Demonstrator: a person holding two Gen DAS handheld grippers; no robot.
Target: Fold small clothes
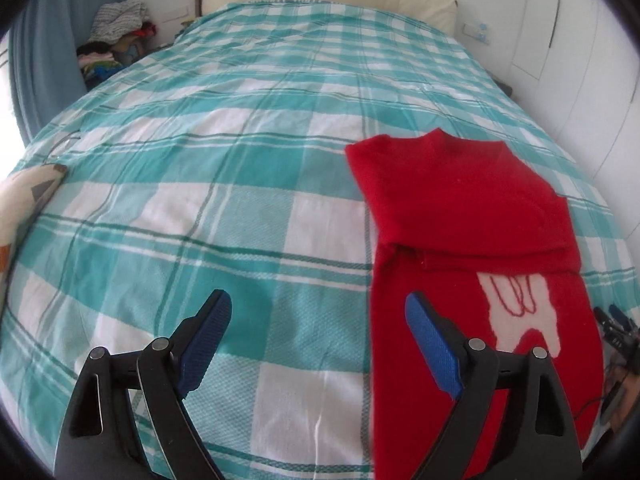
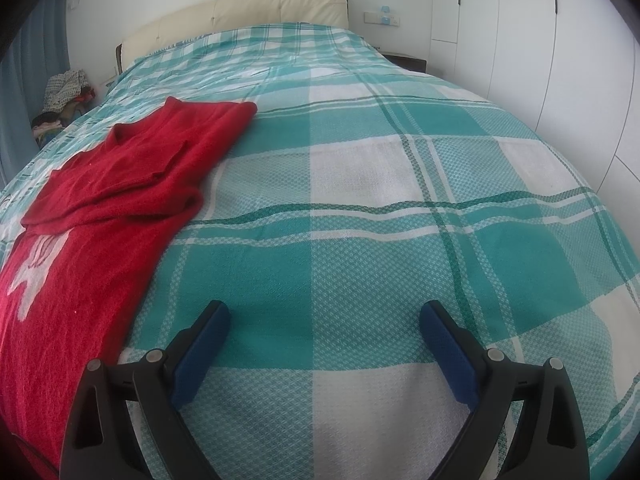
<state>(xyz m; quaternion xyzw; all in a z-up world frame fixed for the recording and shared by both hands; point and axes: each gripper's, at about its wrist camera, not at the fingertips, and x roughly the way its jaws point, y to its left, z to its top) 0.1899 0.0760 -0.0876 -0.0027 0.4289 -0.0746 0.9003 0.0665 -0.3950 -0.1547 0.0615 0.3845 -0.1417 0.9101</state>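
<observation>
Currently the red sweater lies part-folded near the bed's foot edge; both the left gripper and right gripper are held spread, empty. The hem should be pinched at both corners and carried evenly upward.

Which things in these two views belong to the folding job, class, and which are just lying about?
Belongs to the job:
- red sweater, partly folded on the plaid bedspread
- left tongs, open
- right tongs, open

Just lying about:
- pile of clothes beside the bed
- blue curtain
- cream headboard
- white wardrobe
</observation>
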